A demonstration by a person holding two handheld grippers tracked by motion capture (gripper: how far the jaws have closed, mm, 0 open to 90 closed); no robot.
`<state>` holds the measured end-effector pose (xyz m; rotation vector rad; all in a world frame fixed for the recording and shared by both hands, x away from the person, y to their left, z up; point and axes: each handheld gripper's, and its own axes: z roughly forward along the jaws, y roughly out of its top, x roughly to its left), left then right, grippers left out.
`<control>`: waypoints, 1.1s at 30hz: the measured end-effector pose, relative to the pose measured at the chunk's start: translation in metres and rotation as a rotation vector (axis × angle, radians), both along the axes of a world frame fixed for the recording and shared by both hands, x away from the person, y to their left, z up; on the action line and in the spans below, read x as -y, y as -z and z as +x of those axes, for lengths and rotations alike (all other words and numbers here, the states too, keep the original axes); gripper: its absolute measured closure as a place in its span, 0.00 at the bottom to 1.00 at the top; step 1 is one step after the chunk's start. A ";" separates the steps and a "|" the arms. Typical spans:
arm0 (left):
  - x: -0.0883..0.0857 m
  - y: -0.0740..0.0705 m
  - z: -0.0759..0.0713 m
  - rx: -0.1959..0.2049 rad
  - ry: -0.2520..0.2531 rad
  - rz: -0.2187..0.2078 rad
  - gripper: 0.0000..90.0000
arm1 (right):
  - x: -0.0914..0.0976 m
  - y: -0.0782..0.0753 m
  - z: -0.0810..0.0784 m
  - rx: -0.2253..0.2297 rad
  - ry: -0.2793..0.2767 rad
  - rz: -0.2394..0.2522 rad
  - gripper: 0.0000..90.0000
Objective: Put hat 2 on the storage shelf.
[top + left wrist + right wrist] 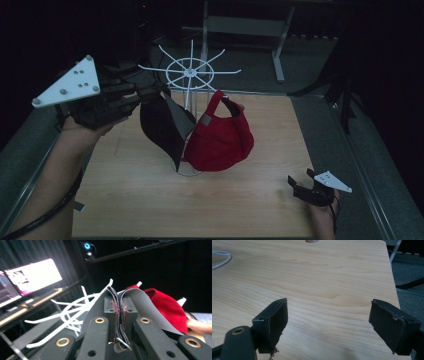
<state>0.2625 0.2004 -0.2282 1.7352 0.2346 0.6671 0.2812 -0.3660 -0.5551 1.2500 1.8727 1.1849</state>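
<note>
The left tool (150, 95) is matte black, with a grey three-cornered plate on top dotted with small round studs, and a black cable trailing along the bare forearm. In its own view, brass-ringed pivot holes sit in the black linkage bars. The right tool (298, 186) is the same build (smaller in the high view). Its black pads (274, 320) look scuffed and frayed at the edges.

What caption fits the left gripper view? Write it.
Left claw shut on black cap's strap, white rack and red cap behind.
</note>
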 end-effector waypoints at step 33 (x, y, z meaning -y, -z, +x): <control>-0.011 0.038 -0.008 -0.081 0.000 0.042 0.71 | 0.000 0.000 0.000 0.005 -0.002 0.003 0.17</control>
